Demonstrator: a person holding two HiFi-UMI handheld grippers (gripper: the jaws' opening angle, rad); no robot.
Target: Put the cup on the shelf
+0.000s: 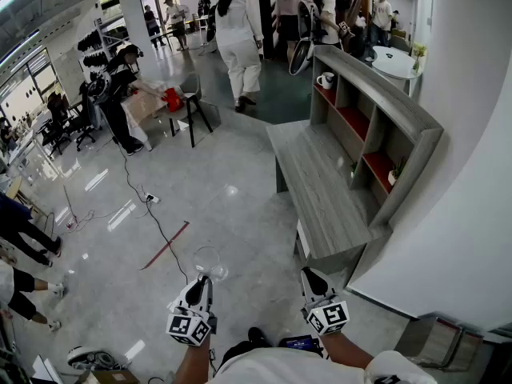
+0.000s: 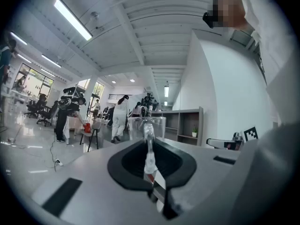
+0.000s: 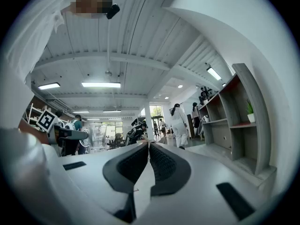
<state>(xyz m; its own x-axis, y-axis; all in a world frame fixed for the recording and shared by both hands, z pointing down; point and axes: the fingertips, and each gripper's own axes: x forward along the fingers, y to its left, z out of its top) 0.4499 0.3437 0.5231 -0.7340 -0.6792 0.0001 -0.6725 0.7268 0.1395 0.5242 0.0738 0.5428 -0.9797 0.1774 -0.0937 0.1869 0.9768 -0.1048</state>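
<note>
A clear glass cup [image 1: 210, 262] hangs in front of me over the floor. My left gripper [image 1: 202, 282] is shut on its wall, which stands edge-on between the pads in the left gripper view, cup [image 2: 147, 126]. The cup [image 3: 97, 136] also shows at the left of the right gripper view. My right gripper [image 1: 309, 277] is held level beside it, shut with nothing in it [image 3: 148, 144]. The grey wooden shelf [image 1: 376, 110] with red-backed compartments stands against the white wall ahead on the right, above a low grey bench [image 1: 320, 190].
A white mug [image 1: 326, 79] and small plants [image 1: 395, 171] sit in the shelf. Cables [image 1: 148, 206] and red tape [image 1: 166, 245] lie on the glossy floor. Several people [image 1: 240, 34] stand ahead, near a chair [image 1: 192, 106] and desks at the left.
</note>
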